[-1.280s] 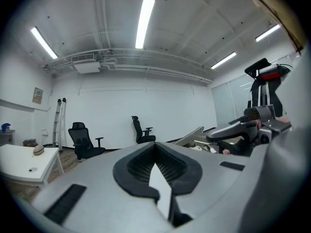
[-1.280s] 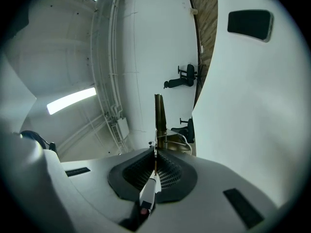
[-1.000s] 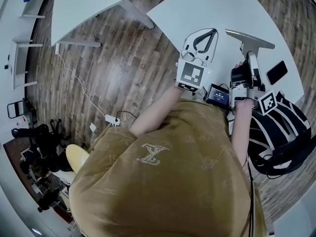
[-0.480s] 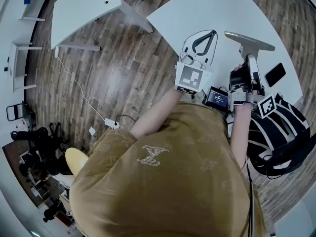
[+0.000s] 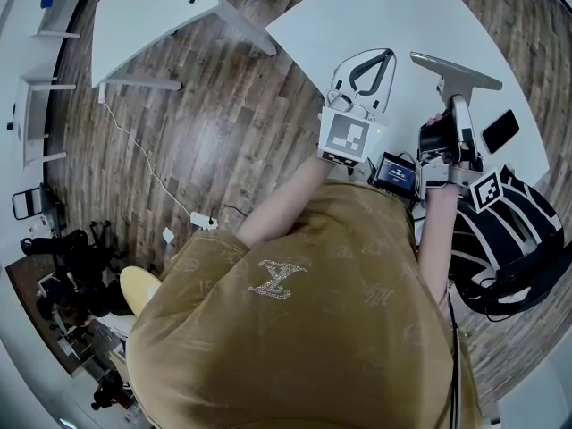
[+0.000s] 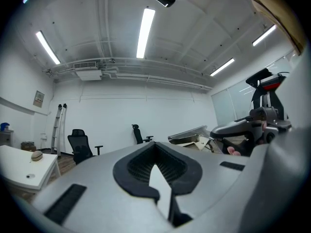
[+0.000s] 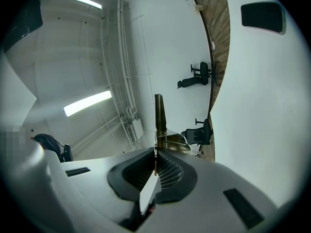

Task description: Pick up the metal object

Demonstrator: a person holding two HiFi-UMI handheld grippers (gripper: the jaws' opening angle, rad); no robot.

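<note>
My left gripper (image 6: pixel 154 149) has its jaws pressed together with nothing between them. It points out into the room, and I judge it idle for this job. My right gripper (image 7: pixel 155 159) is rolled on its side, with its jaws clamped on the metal object (image 7: pixel 159 114), a thin flat piece seen edge-on that runs straight out past the tips. From the head view it shows as a grey bar across those tips, over the white table (image 5: pixel 402 16). I read the grasp as made. Next I'd lift clear with a firm squeeze so the piece can't pivot.

Tan short-sleeved shirt (image 5: pixel 313 356), glittering silver emblem (image 5: pixel 273 278) on it
</note>
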